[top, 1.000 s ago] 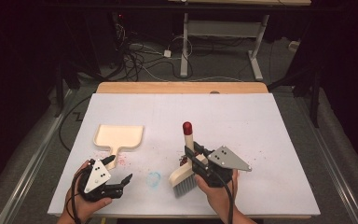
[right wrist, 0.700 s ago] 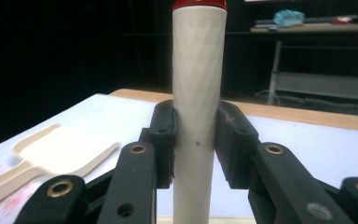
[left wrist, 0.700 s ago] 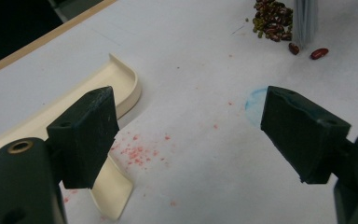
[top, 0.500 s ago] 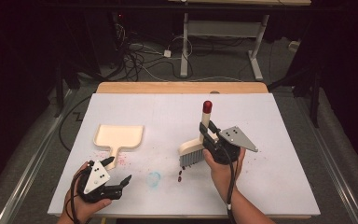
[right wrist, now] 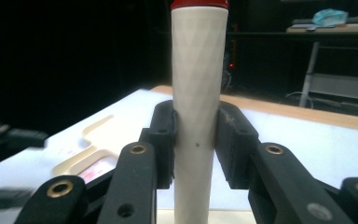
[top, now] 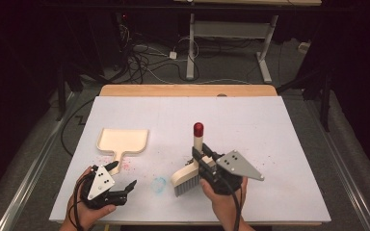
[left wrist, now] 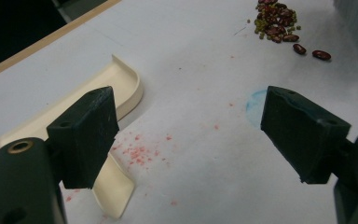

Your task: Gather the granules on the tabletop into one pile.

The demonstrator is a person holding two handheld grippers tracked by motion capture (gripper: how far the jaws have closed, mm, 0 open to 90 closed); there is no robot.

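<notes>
The brush [top: 189, 169] has a matt cream plastic handle with a faceted surface, a glossy red cap at its 12 o'clock end and pale grey bristles. The dustpan [left wrist: 74, 140] is smooth cream plastic with a faint sheen. Both the right gripper [right wrist: 195, 140] and the left gripper [left wrist: 189, 135] carry matt black pads of rubbery look on black plastic arms with brass-coloured rivets. The table [top: 270, 125] wears a matt white sheet stained pink and blue, edged in light wood. The beans [left wrist: 279, 25] are glossy, dark red.
</notes>
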